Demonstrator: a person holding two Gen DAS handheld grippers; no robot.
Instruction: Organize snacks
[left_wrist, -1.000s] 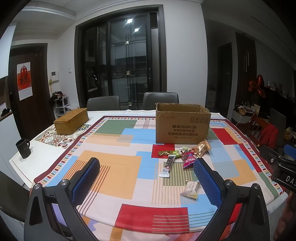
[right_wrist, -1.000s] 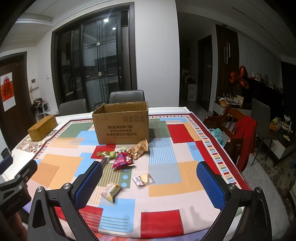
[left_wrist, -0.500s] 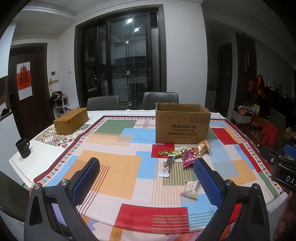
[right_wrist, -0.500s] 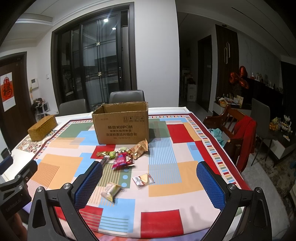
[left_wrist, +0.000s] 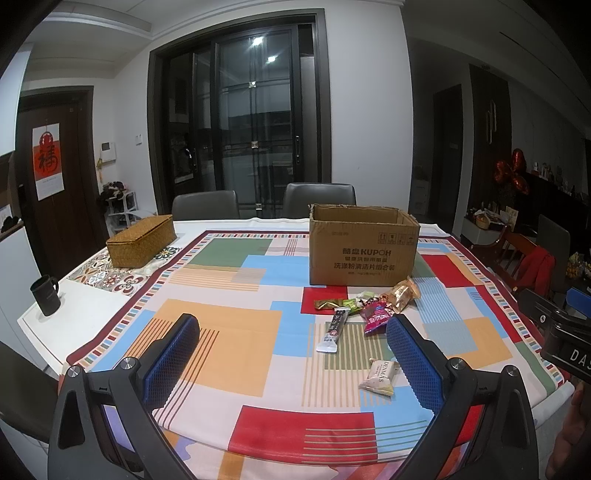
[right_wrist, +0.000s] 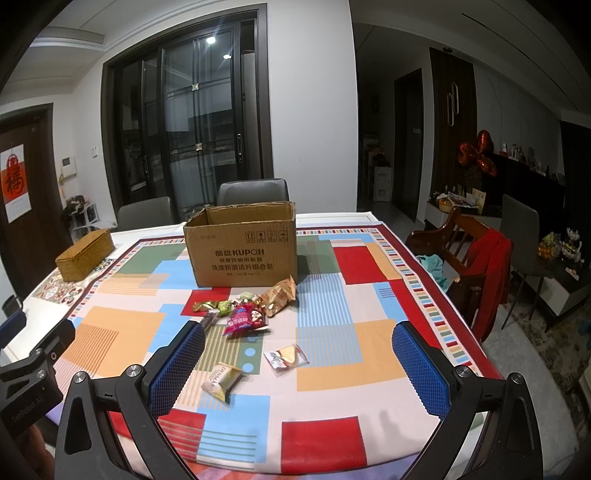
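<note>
1. Left gripper (left_wrist: 291, 341): jaws spread wide, nothing between them, held above the near edge of the table (left_wrist: 92, 295).
2. Right gripper (right_wrist: 297, 352): jaws also wide apart and empty, held over the near edge of the patterned tablecloth (right_wrist: 332, 376).
3. Cardboard box (right_wrist: 242, 249) stands open-topped, straight ahead of the right gripper and ahead-right of the left one. Can't see its inside from here, so can't tell whether anything has gone in.
4. All visible snacks lie loose on the cloth between the grippers and the box. Pile just in front of the box: gold wrapper pack (right_wrist: 279, 297), red-pink packet (right_wrist: 243, 319), green candies (right_wrist: 223, 305), and a dark stick sachet (left_wrist: 334, 326).
5. Closer in: white DENMAS pack (right_wrist: 221, 380) just ahead of the right gripper's left finger; clear-wrapped cake slice (right_wrist: 286, 356) roughly centred between its fingers, further out.
6. Wicker box (left_wrist: 140, 240) and black mug (left_wrist: 45, 295) sit far left of the left gripper, untouched, probably not involved.
7. Judgement: task looks at or near the start; nothing grasped, every visible snack left to pick up and drop in the box. Nearest candidates are the DENMAS pack and the cake slice.
</note>
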